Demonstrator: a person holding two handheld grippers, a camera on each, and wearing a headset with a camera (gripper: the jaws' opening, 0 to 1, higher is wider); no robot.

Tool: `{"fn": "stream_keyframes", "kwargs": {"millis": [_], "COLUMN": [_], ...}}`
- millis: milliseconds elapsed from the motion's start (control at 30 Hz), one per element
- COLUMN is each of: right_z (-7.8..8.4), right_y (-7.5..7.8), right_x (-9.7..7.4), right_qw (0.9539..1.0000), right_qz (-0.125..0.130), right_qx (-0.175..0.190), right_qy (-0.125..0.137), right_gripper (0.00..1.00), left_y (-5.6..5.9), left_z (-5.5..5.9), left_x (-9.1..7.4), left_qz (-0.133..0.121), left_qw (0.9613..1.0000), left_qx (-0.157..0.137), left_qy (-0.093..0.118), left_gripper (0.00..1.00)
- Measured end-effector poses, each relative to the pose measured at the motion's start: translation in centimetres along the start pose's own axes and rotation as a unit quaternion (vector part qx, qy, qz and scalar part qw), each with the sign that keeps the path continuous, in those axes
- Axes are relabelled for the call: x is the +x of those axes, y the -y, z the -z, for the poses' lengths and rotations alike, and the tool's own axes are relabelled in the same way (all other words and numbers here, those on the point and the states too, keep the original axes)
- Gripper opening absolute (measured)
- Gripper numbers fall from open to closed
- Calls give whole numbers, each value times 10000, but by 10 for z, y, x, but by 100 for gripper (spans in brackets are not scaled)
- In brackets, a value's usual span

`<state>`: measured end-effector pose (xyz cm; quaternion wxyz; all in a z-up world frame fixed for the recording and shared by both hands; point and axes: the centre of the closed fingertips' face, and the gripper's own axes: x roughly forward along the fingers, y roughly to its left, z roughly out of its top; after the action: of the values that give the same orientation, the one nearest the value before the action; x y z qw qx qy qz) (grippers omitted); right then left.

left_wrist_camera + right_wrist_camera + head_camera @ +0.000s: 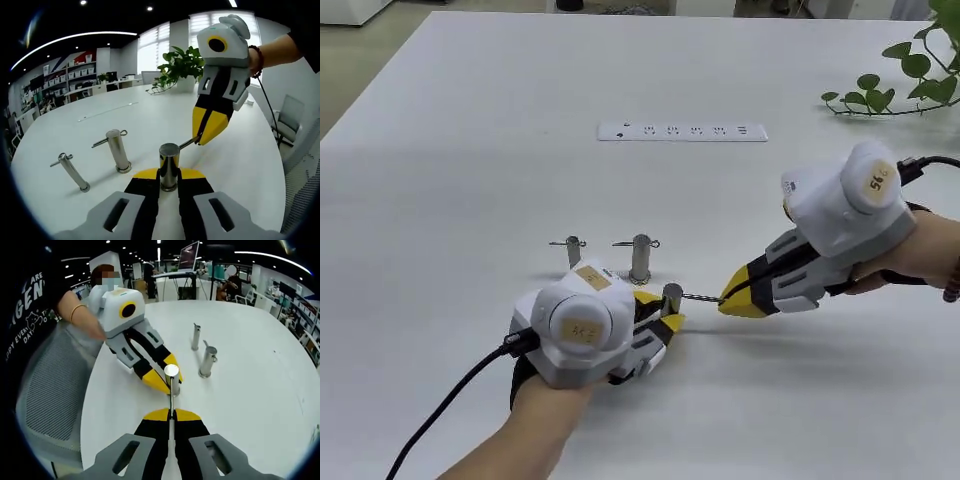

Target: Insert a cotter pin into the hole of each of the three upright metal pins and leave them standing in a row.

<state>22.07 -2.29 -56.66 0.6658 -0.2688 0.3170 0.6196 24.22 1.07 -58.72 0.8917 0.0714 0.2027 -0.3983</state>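
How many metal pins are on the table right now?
3 metal pins: one gripped by the left tool, one behind it, one farther left; those two carry cotter pins.

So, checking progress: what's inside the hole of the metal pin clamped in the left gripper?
The cotter pin in the right gripper reaches the metal pin near its top. Whether its tip is inside the hole is hidden.

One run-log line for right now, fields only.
left claw: shut on third metal pin, upright | right claw: shut on cotter pin, tip at that pin | other two pins: cottered, standing
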Motion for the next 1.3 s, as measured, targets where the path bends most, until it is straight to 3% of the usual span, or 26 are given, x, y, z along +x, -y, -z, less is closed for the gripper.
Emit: {"fn": "stream_keyframes", "kwargs": {"millis": [1300], "right_z": [-21], "right_y": [6], "right_x": [16], "right_qw": [9992], "right_qz": [-71], "right_qx": [-395], "right_qy": [6], "right_gripper": [0], "left_y": [0], "left_z": [0], "left_x": [2], "left_qz": [74], "left_qw": [9999], "left_qx": [84], "left_qy": [17], "left_gripper": [10]}}
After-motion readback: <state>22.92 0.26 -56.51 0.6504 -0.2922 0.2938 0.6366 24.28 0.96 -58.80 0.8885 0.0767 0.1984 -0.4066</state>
